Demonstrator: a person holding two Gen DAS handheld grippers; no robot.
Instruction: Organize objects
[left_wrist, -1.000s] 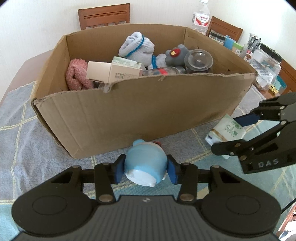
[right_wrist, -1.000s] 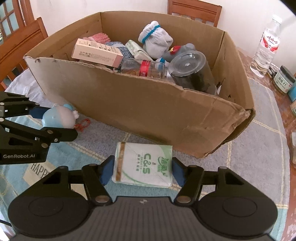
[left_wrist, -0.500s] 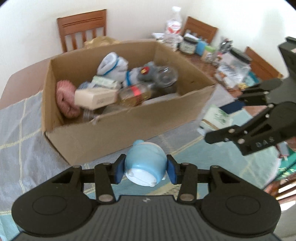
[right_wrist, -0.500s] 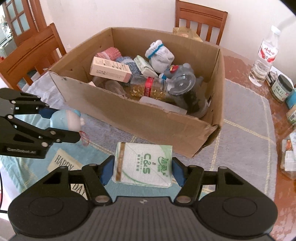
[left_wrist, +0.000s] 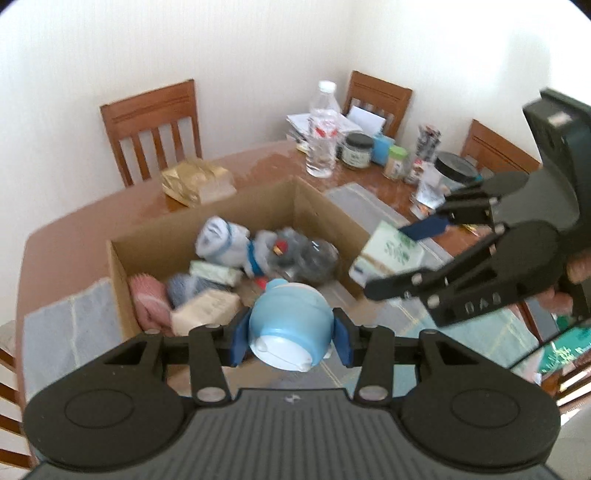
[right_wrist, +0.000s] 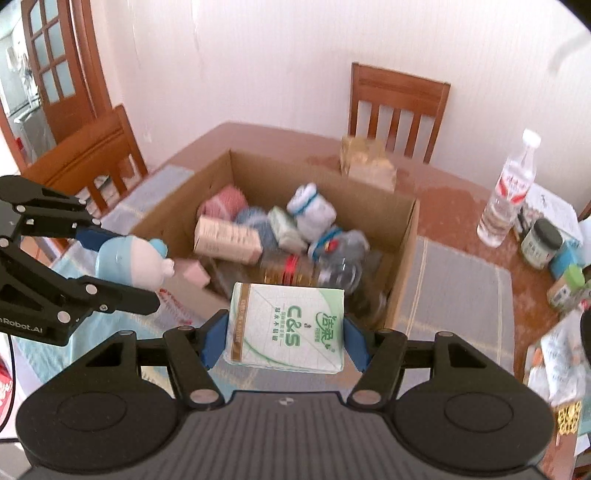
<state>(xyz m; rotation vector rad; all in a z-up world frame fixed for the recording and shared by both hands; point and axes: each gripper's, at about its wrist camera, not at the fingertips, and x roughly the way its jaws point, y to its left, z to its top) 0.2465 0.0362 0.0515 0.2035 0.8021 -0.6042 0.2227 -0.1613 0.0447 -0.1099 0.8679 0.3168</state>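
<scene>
Left gripper (left_wrist: 291, 341) clamps my blue toy (left_wrist: 290, 326); right gripper (right_wrist: 284, 343) clamps tissue pack (right_wrist: 286, 330) | both held above cardboard box (right_wrist: 400, 291) near side | step: carry-in | next: advance over opening, release.

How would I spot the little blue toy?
Find the open cardboard box on the wooden table. Just above its near edge, the left claw grips the blue toy: round, sky-blue, white underneath, unlike the flat green-printed tissue pack nearby.
</scene>
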